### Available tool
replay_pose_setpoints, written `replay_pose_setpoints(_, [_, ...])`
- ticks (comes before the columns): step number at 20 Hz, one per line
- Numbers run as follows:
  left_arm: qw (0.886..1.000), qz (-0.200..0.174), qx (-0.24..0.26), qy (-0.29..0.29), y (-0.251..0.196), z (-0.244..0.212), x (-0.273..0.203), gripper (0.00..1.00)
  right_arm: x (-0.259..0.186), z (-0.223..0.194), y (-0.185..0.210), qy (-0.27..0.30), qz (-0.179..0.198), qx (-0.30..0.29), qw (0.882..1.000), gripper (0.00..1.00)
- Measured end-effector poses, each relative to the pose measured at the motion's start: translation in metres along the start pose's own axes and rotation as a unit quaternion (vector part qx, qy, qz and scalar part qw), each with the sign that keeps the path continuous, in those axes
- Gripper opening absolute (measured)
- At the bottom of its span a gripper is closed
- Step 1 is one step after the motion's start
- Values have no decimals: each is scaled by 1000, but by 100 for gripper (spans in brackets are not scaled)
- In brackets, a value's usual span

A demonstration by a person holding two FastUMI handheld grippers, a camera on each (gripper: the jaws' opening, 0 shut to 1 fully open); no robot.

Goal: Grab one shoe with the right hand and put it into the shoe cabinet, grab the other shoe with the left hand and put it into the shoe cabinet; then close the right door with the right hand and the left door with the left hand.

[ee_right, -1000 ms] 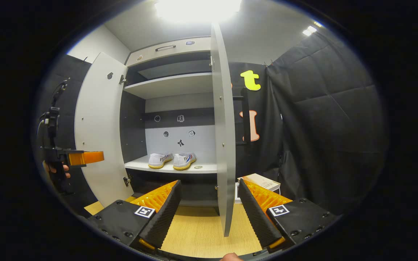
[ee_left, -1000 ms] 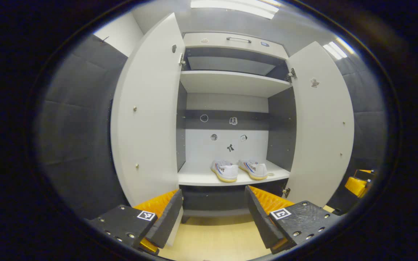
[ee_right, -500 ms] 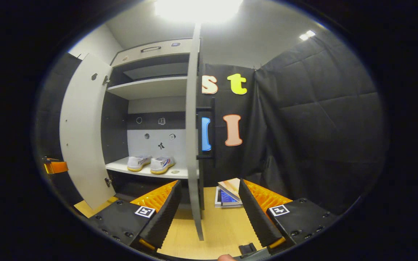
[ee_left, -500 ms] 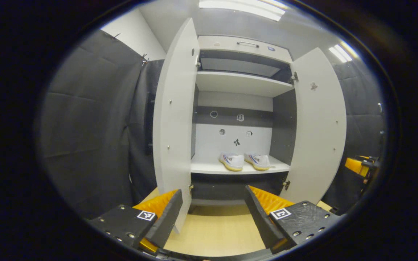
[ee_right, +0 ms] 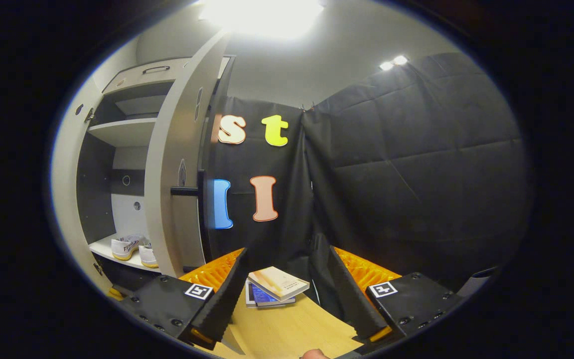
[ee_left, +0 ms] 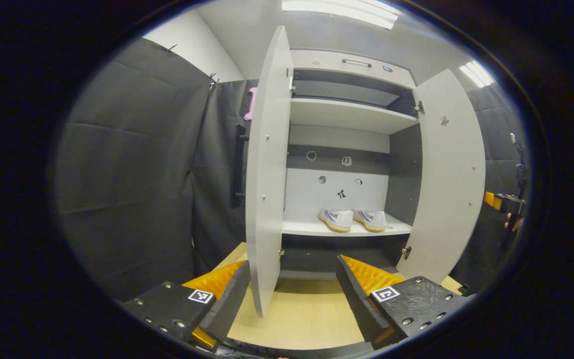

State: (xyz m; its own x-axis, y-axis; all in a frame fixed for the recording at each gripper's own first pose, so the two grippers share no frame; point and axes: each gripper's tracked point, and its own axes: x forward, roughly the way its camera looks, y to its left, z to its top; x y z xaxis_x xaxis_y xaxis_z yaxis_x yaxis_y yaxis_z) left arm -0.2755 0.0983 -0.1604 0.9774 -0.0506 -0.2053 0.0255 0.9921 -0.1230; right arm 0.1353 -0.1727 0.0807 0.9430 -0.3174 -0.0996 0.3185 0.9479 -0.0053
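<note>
Two white shoes (ee_left: 337, 219) (ee_left: 374, 219) with yellow soles sit side by side on the lower shelf of the white shoe cabinet (ee_left: 347, 112). Both doors stand open. In the left gripper view the left door (ee_left: 267, 174) is nearly edge-on, and its lower corner shows between the fingers of my open left gripper (ee_left: 292, 304), close to the left finger. The right door (ee_left: 446, 174) swings wide. In the right gripper view the right door (ee_right: 167, 199) shows its outer face and black handle (ee_right: 187, 190), left of my open right gripper (ee_right: 287, 299). The shoes (ee_right: 125, 247) peek past it.
Two books (ee_right: 277, 284) lie on the wooden floor (ee_right: 287, 329) just beyond the right gripper's fingers. Black padded booth walls close in on both sides. The other gripper (ee_left: 503, 202), held by a hand, shows at the far right of the left gripper view.
Both grippers have swung outward from the cabinet's opening. The left one now faces the left door's edge; the right one has passed the right door's edge to its outer face. Shoes unmoved.
</note>
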Motion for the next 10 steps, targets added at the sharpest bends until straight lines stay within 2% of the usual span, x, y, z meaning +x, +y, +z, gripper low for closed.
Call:
replay_pose_setpoints(2, [1000,12,3,1,14,3,-2,98,5,-3,11,5,-4,-2,1000,98])
replay_pose_setpoints(3, [1000,20,4,1,23,4,-4,98,5,-4,16,5,-4,-10,1000,92])
replay_pose_setpoints(6, [999,41,0,-4,47,11,-7,100,-2,-1,27,1,10,-13,1000,92])
replay_pose_setpoints(7, [999,48,-2,-6,55,13,-7,98,-4,-2,33,6,19,-5,1000,93])
replay_pose_setpoints(8, [998,54,-4,-8,63,15,-6,89,-7,-3,38,7,28,3,1000,93])
replay_pose_setpoints(9, [998,60,-8,-8,70,16,-4,98,-11,-4,46,9,36,6,999,92])
replay_pose_setpoints(10, [998,65,-11,-8,75,17,-4,89,-12,-4,53,8,45,8,999,92])
